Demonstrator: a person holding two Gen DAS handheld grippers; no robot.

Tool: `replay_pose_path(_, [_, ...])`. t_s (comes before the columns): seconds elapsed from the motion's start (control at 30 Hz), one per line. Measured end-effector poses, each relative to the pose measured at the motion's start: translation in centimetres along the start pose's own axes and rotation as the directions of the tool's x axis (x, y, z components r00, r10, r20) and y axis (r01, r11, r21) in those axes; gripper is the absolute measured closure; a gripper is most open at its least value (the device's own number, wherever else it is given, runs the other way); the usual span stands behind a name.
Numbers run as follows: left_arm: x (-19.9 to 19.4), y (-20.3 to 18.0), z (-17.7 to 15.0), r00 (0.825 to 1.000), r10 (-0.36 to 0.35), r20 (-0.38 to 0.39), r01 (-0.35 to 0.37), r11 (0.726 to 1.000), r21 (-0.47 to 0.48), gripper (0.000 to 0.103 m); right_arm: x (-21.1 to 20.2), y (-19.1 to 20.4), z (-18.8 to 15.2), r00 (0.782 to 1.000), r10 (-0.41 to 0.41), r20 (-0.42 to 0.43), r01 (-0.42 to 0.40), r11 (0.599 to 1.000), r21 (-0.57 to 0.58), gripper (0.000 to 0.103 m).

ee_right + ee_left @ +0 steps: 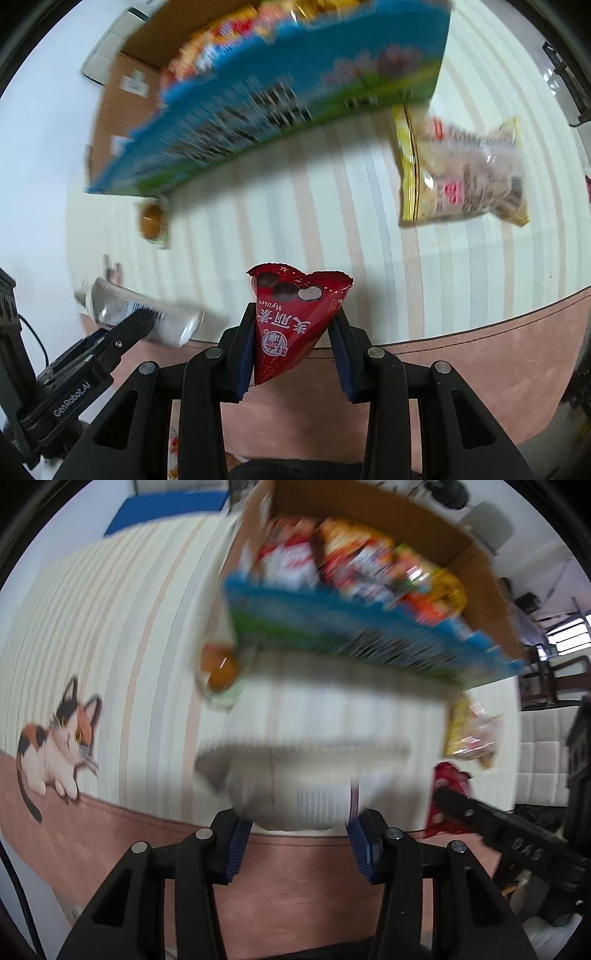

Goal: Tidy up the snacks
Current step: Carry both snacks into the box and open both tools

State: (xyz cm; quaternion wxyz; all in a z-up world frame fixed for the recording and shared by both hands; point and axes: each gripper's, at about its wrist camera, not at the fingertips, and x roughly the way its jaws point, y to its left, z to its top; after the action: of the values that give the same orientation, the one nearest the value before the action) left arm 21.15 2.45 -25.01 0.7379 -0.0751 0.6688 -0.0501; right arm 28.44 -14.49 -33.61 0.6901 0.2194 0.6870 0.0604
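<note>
Right wrist view shows the right gripper [291,354] clenched on a red pouch [291,317] and the left gripper [299,845] grasping a white pack [317,753], while the box [122,96] holds several snacks and a yellow bag [461,173], blue bag [280,92] and jelly cup [151,219] remain on the mat [295,206].

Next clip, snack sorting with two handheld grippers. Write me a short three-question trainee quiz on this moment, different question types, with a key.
1. True or false: the right gripper is shut on a red Mylikes packet.
2. What does the left gripper hold? A) a silvery-white snack bag B) an orange jelly cup C) nothing
3. Fill in: the large blue snack bag leans on the rim of the ____ box.

Key: 1 true; 2 A; 3 cardboard.
</note>
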Motion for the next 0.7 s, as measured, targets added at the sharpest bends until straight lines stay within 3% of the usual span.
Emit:
replay_pose_path(0.17, [-4.7,-2.6,3.4,0.995,-0.067,0.069,0.063,0.996,0.056,0.058,-5.4,1.7,2.2,0.995,0.060,0.077,-0.058,0.998,-0.034,0.064])
replay_pose_path(0.37, [-7.5,-4.5,8.7,0.990,-0.089,0.108,0.078,0.992,0.094,0.058,-10.1,3.1,6.5,0.981,0.099,0.166,-0.090,0.994,-0.062,0.064])
replay_pose_path(0.7, [-4.5,-9.0,20.0,0.997,-0.061,0.046,0.053,0.988,0.146,0.058,-11.1,2.5,17.7,0.977,0.012,0.212,-0.001,0.999,-0.053,0.064])
